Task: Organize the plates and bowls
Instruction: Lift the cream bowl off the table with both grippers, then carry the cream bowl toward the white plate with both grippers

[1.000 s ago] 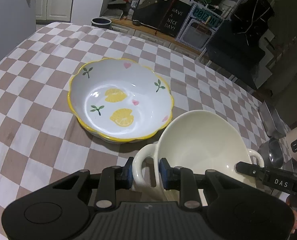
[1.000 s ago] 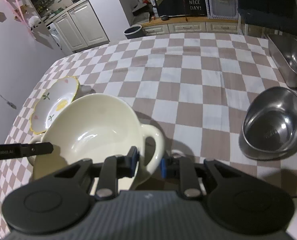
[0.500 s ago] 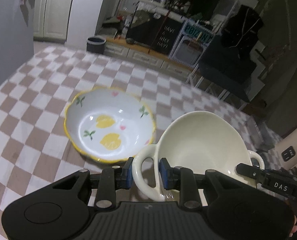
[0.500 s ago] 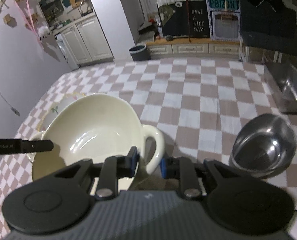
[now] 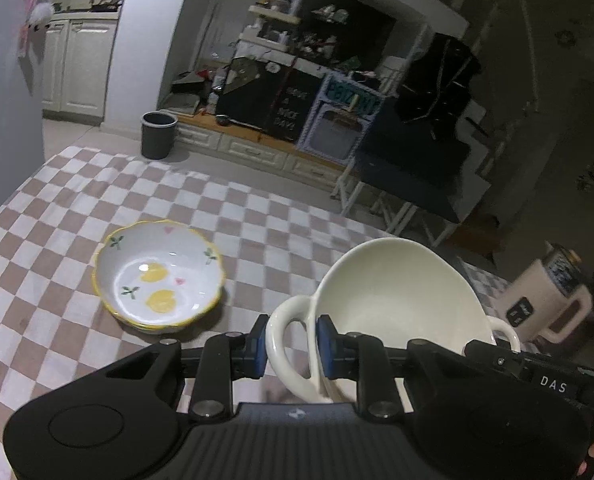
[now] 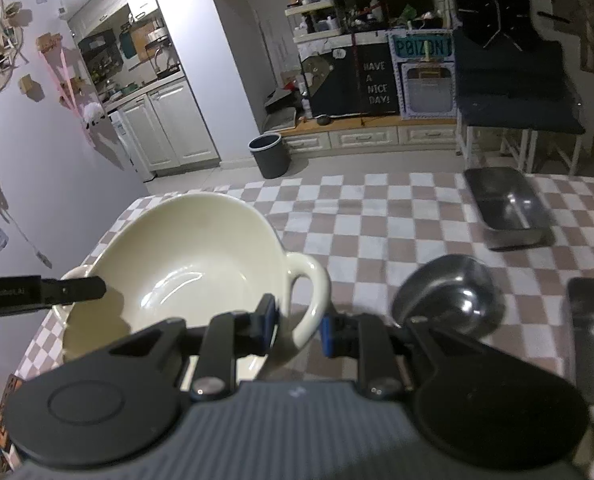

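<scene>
**Cream bowl carried by both handles above the checkered surface**

The left tongs (image 5: 291, 344) are clamped narrow on one loop handle of the cream two-handled bowl (image 5: 397, 292), blue pads on either side of the loop. The right tongs (image 6: 295, 326) pinch the opposite handle the same way. Between them the bowl hangs clear of the surface (image 5: 257, 220), tipped slightly, its inside bare.

The step in hand looks like the carry: the bowl is lifted and not yet set anywhere. The lemon-patterned bowl (image 5: 159, 280) sits toward the surface's left edge and seems the likely place to nest it; that calls for moving both hands together, keeping the bowl level, then lowering before either grip loosens.

Toward the right edge stand a round steel bowl (image 6: 449, 296) and a steel tray (image 6: 505, 208). Another metal piece at the right edge is cut off. The cream bowl's underside is hidden, and a pale jug-like thing (image 5: 549, 300) is too dim to identify.
</scene>
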The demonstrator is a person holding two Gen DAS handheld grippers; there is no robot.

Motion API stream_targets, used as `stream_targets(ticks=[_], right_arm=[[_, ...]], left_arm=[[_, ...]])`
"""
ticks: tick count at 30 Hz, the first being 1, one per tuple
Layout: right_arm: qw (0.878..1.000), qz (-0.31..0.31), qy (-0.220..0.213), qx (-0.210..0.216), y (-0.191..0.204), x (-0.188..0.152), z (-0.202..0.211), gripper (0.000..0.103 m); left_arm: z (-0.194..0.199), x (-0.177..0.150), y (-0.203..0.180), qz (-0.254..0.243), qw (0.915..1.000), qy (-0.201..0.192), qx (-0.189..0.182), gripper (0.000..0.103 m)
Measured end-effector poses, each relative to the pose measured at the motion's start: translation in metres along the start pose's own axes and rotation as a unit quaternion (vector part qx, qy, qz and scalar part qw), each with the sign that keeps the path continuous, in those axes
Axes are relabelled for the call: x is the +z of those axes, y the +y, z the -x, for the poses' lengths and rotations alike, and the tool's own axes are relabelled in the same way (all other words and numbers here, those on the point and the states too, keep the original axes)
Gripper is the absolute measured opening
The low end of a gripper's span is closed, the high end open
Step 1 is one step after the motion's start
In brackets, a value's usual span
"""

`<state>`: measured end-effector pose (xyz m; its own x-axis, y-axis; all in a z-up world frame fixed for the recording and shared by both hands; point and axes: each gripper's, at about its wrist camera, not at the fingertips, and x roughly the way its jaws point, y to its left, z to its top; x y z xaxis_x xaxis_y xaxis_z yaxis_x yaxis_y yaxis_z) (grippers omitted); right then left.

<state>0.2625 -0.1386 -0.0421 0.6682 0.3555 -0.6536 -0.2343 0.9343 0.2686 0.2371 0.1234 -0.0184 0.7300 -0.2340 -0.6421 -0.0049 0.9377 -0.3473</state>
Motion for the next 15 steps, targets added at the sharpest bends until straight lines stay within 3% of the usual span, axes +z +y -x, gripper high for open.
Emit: stream_targets(ticks=[15], right_arm=[[0.998, -0.042, -0.017, -0.05, -0.055, -0.022, 0.078, 0.028]], left_arm=[[0.014, -0.026, -0.079, -0.03, 0.9974, -0.004, -0.066, 0.025]])
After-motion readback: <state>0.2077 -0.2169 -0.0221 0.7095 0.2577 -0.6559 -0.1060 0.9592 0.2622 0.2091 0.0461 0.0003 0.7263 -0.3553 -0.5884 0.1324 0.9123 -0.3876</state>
